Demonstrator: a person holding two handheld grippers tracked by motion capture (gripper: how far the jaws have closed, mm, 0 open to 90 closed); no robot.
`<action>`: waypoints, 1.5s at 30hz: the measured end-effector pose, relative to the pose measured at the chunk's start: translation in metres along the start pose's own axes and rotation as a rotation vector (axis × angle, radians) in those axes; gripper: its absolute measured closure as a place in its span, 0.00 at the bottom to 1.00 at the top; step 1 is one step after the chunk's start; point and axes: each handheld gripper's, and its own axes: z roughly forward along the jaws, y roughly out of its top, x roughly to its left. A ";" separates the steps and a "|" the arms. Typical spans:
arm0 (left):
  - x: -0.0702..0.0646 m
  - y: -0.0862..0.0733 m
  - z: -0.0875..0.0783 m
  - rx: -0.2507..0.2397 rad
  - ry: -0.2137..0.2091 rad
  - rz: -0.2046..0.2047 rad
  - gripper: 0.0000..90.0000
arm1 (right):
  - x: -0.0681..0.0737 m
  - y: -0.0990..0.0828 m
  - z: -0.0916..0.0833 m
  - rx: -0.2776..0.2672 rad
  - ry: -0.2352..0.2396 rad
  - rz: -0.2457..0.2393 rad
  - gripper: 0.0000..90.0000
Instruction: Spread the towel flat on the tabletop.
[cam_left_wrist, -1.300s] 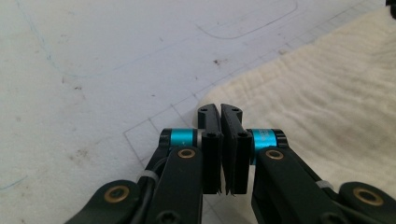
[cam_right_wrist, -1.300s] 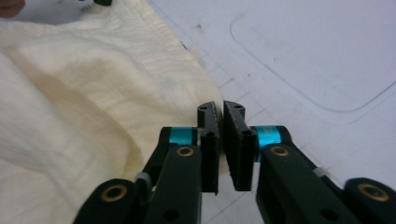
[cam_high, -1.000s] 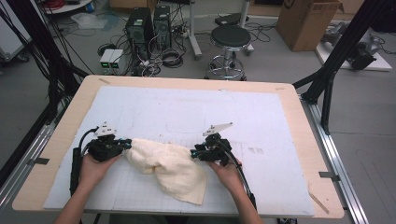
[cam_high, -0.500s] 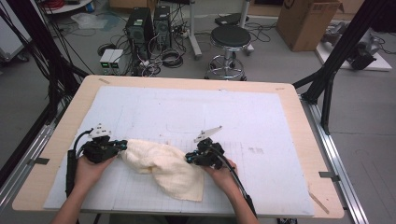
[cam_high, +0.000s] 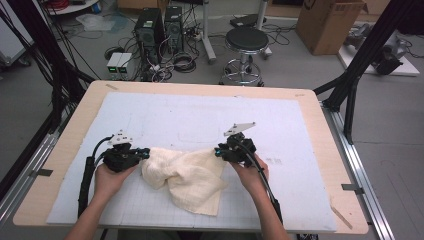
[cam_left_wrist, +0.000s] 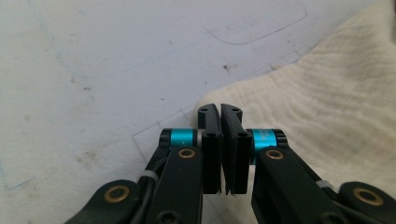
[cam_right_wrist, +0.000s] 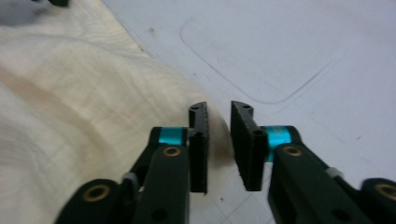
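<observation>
Now, line by line:

Cloth: a cream waffle-weave cloth (cam_high: 187, 175) lies crumpled on the near middle of the white mat (cam_high: 200, 115), between the two grippers, with one corner trailing toward the near edge of the mat.

Left gripper: the left gripper (cam_high: 142, 154) sits at the cloth's left end, held in the person's left hand (cam_high: 107, 177). In the left gripper view its jaws are pressed together, and the edge of the cloth (cam_left_wrist: 299, 107) runs right up to the tips of the left gripper (cam_left_wrist: 220, 110); whether a fold is pinched between the pads cannot be told.

Right gripper: the right gripper (cam_high: 220, 151) is at the cloth's right end, held in the right hand (cam_high: 250, 172). In the right gripper view the jaws of the right gripper (cam_right_wrist: 219, 112) stand narrowly apart, having just been opening. The gap shows bare mat, and the cloth (cam_right_wrist: 79, 107) lies against the outer side of the left-hand jaw, not between the pads.

Mat: white, with faint grid lines and a rounded outline drawn on it (cam_right_wrist: 261, 60); it covers a wooden table (cam_high: 320, 125).

Cables: a black cable (cam_high: 85, 185) trails from the left gripper along the forearm, and another (cam_high: 267, 190) from the right.
</observation>
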 end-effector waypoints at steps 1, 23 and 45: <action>0.001 0.000 -0.001 -0.001 0.007 -0.003 0.96 | 0.000 0.000 0.000 0.000 0.000 0.000 0.79; 0.004 0.000 0.000 0.004 0.016 -0.006 0.96 | 0.002 -0.029 0.018 0.045 -0.003 0.004 0.97; 0.035 0.093 0.045 -0.115 0.123 -0.102 0.71 | -0.091 0.043 -0.022 -0.090 -0.163 0.110 0.73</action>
